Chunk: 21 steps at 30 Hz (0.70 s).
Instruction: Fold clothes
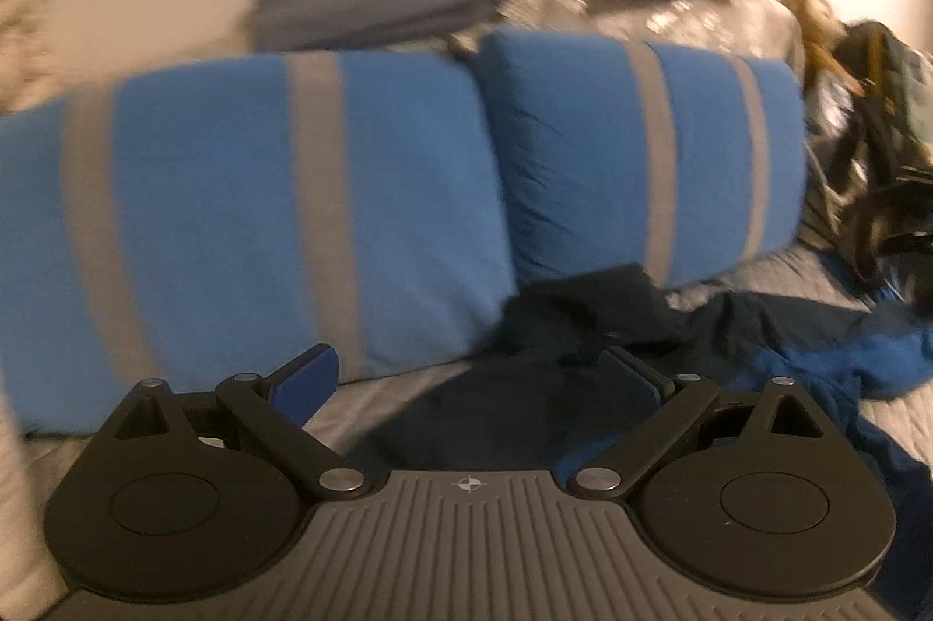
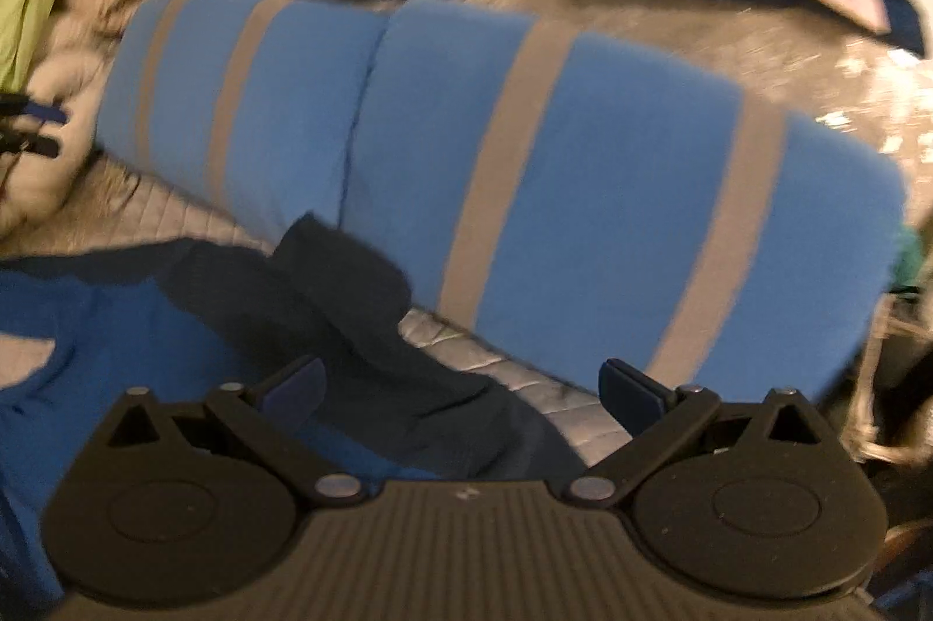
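Left hand-held gripper [image 1: 469,385] and right hand-held gripper [image 2: 463,390], both spread wide and empty, above a dark navy garment [image 2: 350,306] lying crumpled on the quilted bed [image 2: 513,376], beside a blue garment [image 2: 116,329] and below two striped blue pillows [image 1: 262,213].

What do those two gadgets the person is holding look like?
Both look alike: the left gripper and right gripper have a grey ribbed body, two round black discs, black link arms with silver pins, and blue-padded fingers.
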{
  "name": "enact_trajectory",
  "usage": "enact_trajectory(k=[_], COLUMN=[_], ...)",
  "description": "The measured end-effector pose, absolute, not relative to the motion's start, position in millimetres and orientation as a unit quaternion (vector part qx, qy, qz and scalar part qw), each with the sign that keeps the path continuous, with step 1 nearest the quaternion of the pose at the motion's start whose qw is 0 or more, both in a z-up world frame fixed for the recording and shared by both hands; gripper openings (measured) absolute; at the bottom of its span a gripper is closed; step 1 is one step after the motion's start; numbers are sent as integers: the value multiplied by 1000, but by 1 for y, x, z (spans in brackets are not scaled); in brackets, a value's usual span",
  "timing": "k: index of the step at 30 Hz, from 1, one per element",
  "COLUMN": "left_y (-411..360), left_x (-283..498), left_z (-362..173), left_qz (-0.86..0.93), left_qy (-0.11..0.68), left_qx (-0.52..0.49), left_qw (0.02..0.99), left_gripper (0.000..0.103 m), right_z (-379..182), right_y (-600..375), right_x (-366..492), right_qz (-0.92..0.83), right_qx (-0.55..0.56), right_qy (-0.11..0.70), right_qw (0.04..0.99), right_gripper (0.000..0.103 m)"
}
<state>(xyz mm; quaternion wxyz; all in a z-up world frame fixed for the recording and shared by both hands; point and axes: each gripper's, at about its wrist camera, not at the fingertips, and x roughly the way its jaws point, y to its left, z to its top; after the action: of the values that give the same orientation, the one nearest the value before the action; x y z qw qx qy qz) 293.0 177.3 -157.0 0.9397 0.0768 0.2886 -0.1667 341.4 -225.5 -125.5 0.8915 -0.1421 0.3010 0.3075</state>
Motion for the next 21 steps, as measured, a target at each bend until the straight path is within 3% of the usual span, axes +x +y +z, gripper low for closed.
enact_trajectory(k=[9,15,21], left_y=[150,150,147], left_x=[377,432,474], left_z=[-224,-265,-297], left_qz=[-260,-284,-303], left_qy=[330,355,369], left_qx=[39,-48,-71], left_qw=[907,889,876], left_gripper=[98,98,98], right_z=[-199,-238,-269], right_y=[-168,-148,-122], right_x=[413,463,499], right_qz=[352,362,379], right_qx=[-91,20,82], right_qy=[364,407,428], right_qw=[858,839,816], right_gripper=[103,103,103])
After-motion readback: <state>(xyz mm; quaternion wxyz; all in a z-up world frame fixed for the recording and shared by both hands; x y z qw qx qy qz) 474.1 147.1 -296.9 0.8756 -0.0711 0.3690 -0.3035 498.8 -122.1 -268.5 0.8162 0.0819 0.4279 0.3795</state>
